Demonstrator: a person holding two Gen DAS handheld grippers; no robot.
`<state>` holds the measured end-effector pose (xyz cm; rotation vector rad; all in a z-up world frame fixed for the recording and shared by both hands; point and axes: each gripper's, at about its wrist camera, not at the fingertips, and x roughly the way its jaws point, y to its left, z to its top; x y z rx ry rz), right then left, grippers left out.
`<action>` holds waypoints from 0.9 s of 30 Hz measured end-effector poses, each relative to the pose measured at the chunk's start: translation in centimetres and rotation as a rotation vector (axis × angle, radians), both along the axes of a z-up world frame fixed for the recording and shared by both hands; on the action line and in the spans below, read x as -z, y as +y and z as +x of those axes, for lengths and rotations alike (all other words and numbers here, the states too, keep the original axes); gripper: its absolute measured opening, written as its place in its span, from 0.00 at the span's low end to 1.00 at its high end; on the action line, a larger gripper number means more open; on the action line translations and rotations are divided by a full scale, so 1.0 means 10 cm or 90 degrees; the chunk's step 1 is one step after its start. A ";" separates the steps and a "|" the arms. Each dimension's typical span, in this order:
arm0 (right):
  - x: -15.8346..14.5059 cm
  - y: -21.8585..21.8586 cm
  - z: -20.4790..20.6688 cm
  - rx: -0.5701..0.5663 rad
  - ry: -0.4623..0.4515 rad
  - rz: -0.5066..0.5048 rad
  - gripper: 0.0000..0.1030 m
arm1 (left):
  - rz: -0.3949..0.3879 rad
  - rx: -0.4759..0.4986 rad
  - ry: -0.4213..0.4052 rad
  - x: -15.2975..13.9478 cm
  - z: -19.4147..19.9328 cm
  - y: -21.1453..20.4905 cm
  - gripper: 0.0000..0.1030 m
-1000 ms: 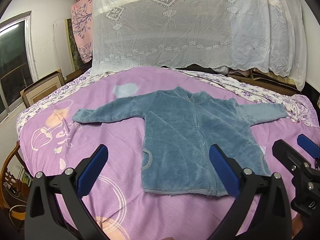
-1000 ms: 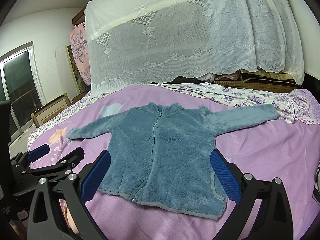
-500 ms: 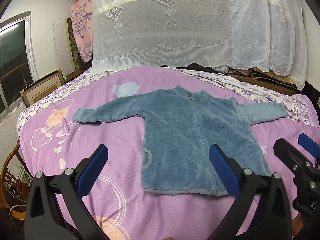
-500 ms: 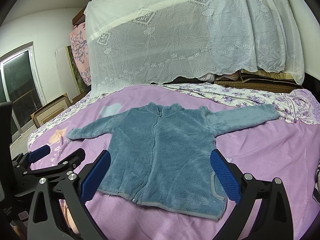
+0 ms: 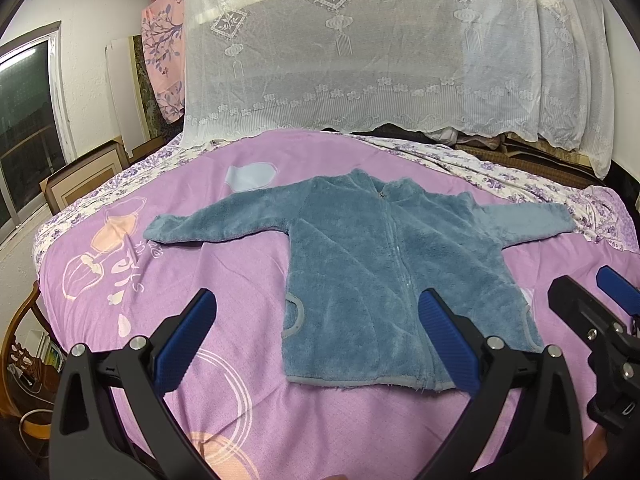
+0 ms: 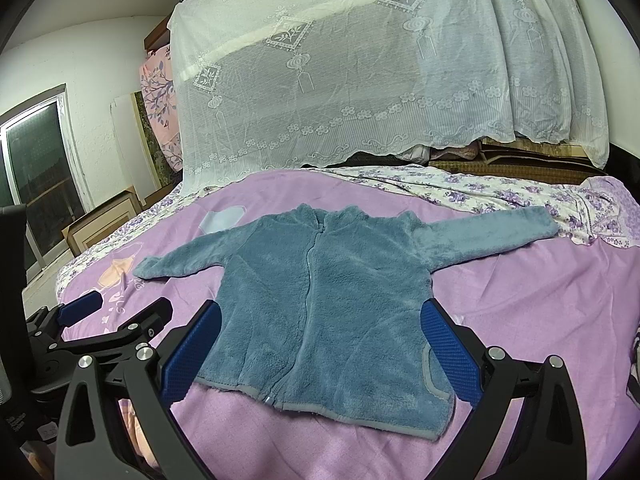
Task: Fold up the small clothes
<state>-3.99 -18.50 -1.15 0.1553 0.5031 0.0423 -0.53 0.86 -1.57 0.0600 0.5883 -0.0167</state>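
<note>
A bed covered by a purple printed bedspread (image 5: 168, 280) filled the scene, with a white lace curtain (image 5: 360, 60) hanging behind it. A small blue fleece zip-up jacket (image 5: 372, 268) lay flat in the middle, front up, sleeves spread to both sides. The left gripper (image 5: 316, 340) and right gripper (image 6: 320, 356) hovered near its hem, jaws spread wide, holding nothing.

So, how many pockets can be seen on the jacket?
2. Both sit low on the jacket, one on each side of the zip: one pocket near the left edge, the other pocket near the right edge. Any others would be hidden.
</note>
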 end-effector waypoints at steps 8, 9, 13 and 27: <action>0.00 0.01 0.00 0.001 0.001 0.002 0.97 | 0.001 0.001 0.003 0.00 -0.01 0.00 0.96; 0.05 0.00 0.03 0.001 0.002 0.003 0.97 | 0.001 0.002 0.003 0.01 -0.03 0.01 0.96; 0.10 -0.01 0.04 0.003 0.005 0.010 0.97 | 0.008 0.000 0.005 -0.01 0.01 -0.03 0.96; 0.39 -0.50 0.31 0.063 0.042 0.088 0.97 | 0.030 0.003 0.060 0.32 0.44 -0.12 0.96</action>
